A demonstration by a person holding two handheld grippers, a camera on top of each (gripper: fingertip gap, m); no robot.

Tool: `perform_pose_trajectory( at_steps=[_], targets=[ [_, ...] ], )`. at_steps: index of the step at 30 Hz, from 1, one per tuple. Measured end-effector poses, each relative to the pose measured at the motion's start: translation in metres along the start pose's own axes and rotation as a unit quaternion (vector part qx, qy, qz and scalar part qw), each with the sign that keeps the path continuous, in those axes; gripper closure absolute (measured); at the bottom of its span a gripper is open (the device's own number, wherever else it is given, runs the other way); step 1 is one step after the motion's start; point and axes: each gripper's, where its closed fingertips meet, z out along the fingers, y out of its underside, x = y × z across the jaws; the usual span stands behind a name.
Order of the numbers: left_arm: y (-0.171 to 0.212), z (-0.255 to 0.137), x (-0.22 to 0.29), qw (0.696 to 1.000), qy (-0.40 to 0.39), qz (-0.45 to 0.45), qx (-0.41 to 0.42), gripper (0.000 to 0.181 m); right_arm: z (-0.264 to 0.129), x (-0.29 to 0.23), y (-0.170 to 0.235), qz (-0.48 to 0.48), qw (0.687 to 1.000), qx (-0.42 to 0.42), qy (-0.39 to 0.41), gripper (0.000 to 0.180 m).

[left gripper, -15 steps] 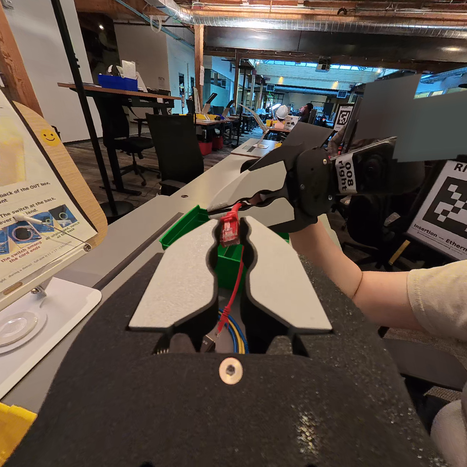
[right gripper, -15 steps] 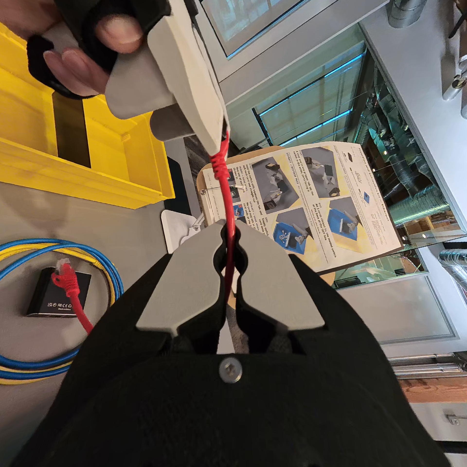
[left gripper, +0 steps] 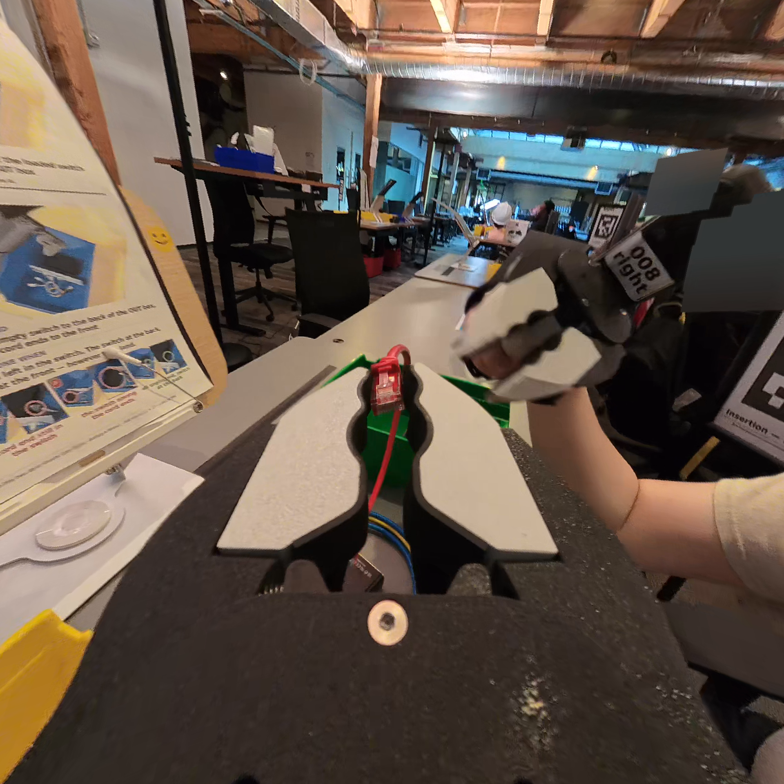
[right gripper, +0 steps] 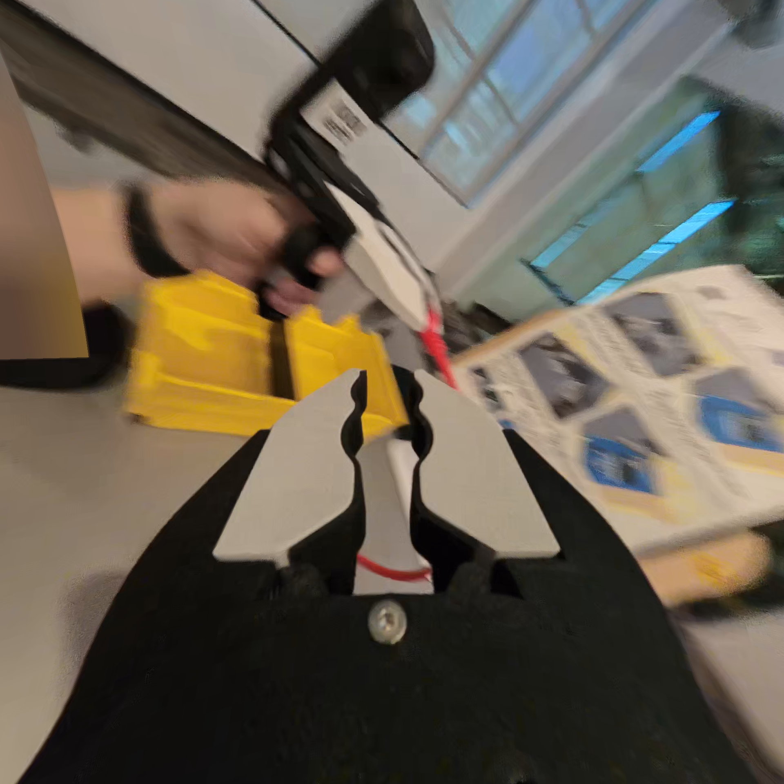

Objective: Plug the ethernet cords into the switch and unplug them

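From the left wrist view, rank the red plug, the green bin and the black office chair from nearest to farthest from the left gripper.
1. red plug: pinched at the tips of the left gripper.
2. green bin: on the table just beyond and below the fingertips.
3. black office chair: off the table's far edge, left of centre.

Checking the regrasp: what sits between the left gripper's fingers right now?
In the left wrist view, the red ethernet plug is clamped between the left gripper fingertips, its cord running back between them.
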Motion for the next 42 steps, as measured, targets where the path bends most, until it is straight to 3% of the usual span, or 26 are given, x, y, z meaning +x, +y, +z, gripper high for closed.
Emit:
perform_pose_trajectory(
  at_steps=[1,3,6,10,12,17,20,28,30,32,34,38,42],
  targets=[
    [-0.004,-0.005,-0.003,1.0,-0.005,-0.003,0.009,0.167,0.003,-0.017,-0.01,0.053,0.996,0.028,-0.063,0.16],
    [-0.014,-0.014,-0.005,0.999,-0.009,-0.003,0.031,0.167,0.018,-0.038,-0.022,0.173,0.971,0.059,-0.151,0.151],
    [-0.026,-0.022,0.003,0.999,-0.001,0.005,0.052,0.168,0.062,-0.03,-0.007,0.332,0.933,0.039,-0.133,0.126],
    [-0.027,-0.02,0.018,0.999,0.019,0.023,0.043,0.169,0.064,0.005,-0.018,0.452,0.863,0.209,-0.083,0.128],
    [-0.025,-0.017,0.022,0.999,0.022,0.033,0.033,0.168,0.045,0.023,-0.024,0.46,0.838,0.287,-0.061,0.141],
    [-0.026,-0.018,0.031,0.998,0.058,0.016,0.036,0.168,0.022,0.019,-0.045,0.403,0.839,0.35,-0.105,0.147],
    [-0.026,-0.02,0.034,0.997,0.065,0.014,0.031,0.168,0.025,0.016,-0.041,0.399,0.854,0.314,-0.117,0.156],
    [-0.018,-0.015,0.04,0.996,0.076,0.041,0.003,0.168,0.019,0.016,-0.037,0.408,0.85,0.301,-0.146,0.171],
    [-0.016,-0.013,0.035,0.995,0.047,0.088,0.001,0.16,0.019,0.02,-0.035,0.413,0.855,0.285,-0.129,0.171],
    [-0.018,-0.015,0.029,0.989,0.002,0.149,0.003,0.133,0.015,0.027,-0.032,0.438,0.848,0.275,-0.118,0.171],
    [-0.02,-0.019,0.023,0.97,-0.051,0.237,-0.002,0.131,0.011,0.033,-0.029,0.47,0.831,0.273,-0.118,0.171],
    [-0.023,-0.019,0.024,0.897,-0.15,0.416,0.007,0.14,0.011,0.033,-0.026,0.502,0.818,0.249,-0.125,0.171],
    [-0.011,-0.006,0.025,0.883,-0.155,0.442,-0.022,0.141,0.016,0.024,-0.024,0.513,0.819,0.216,-0.139,0.171]
  ],
)
